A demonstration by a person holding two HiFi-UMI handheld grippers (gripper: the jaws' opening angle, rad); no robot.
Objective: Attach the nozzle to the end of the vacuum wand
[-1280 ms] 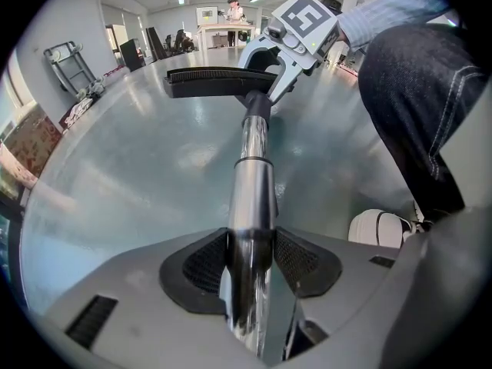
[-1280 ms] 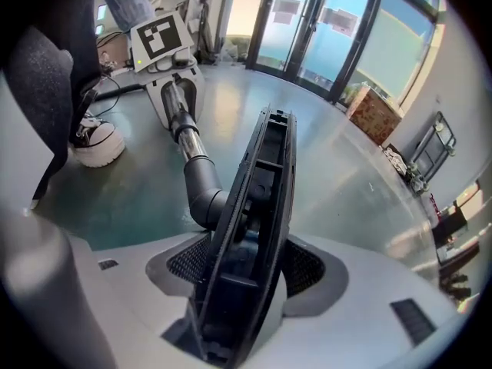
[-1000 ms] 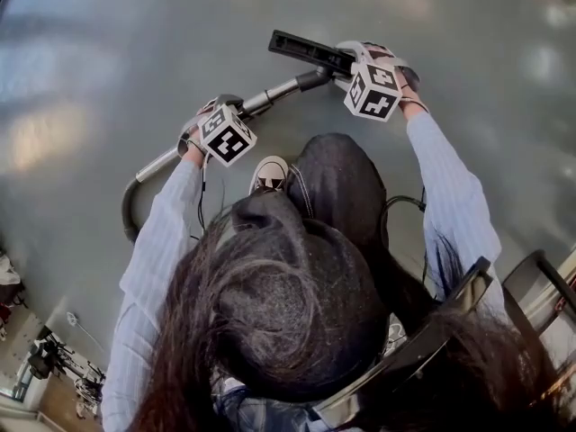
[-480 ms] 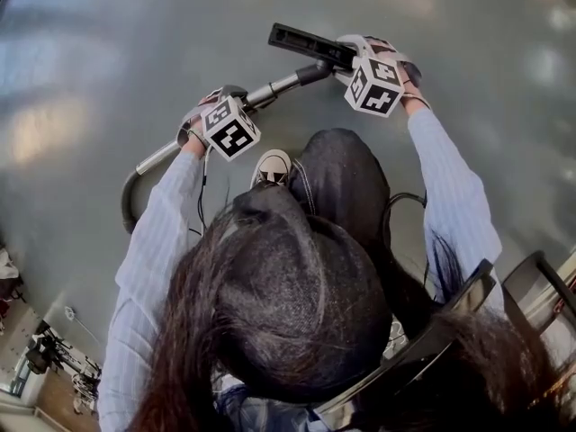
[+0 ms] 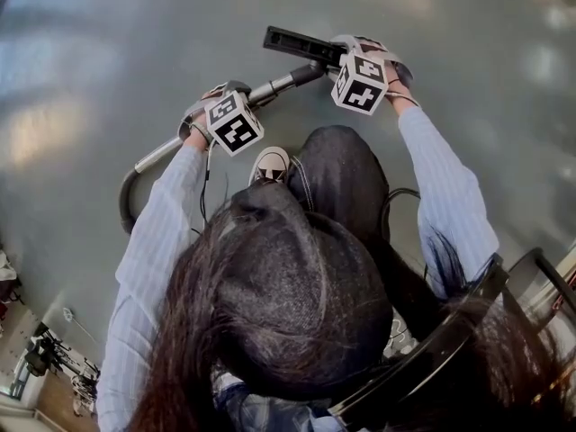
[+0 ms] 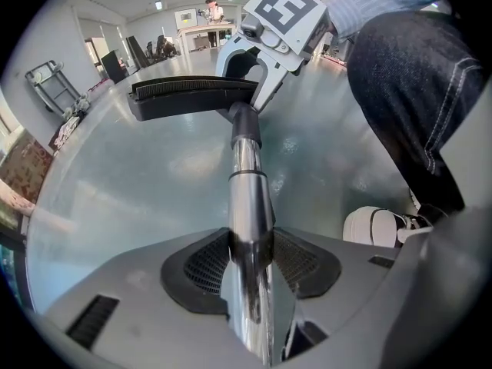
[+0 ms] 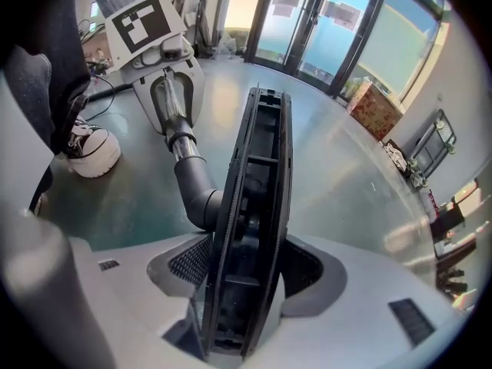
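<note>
- Two grippers are in view, each carrying one cube with square markers, and each is held by one hand in a pale blue sleeve.
- The left gripper [image 6: 250, 261] is pinched on the one vacuum wand [image 6: 246, 191]. Its two pads [image 6: 201, 266] press the shiny metal tube from either side, and the tube runs away toward 12 o'clock in the left gripper view.
- The right gripper [image 7: 244, 283] is clamped on the one nozzle [image 7: 257, 206], a flat black floor head held on edge. Its open underside, with ribs and a toothed strip, faces the camera.
- In the head view the nozzle lies at 12 o'clock from the person's head. The right gripper is at about 1 o'clock and the left gripper at about 11 o'clock.
- The nozzle's one curved black neck [image 7: 196, 187] meets the end of the wand, and its collar sits over the metal tube. This joint lies between the two grippers.
- In the head view the wand slants from the nozzle down toward 8 o'clock. There it meets one dark hose [image 5: 125, 201], which curves at about 9 o'clock.
- One white shoe [image 5: 268, 166] shows on the grey floor [image 5: 90, 52], just below the wand, beside one dark trouser leg [image 5: 337, 178].
- Far across the hall in the left gripper view, at about 11 o'clock, a person stands at a table, too small to detail.
</note>
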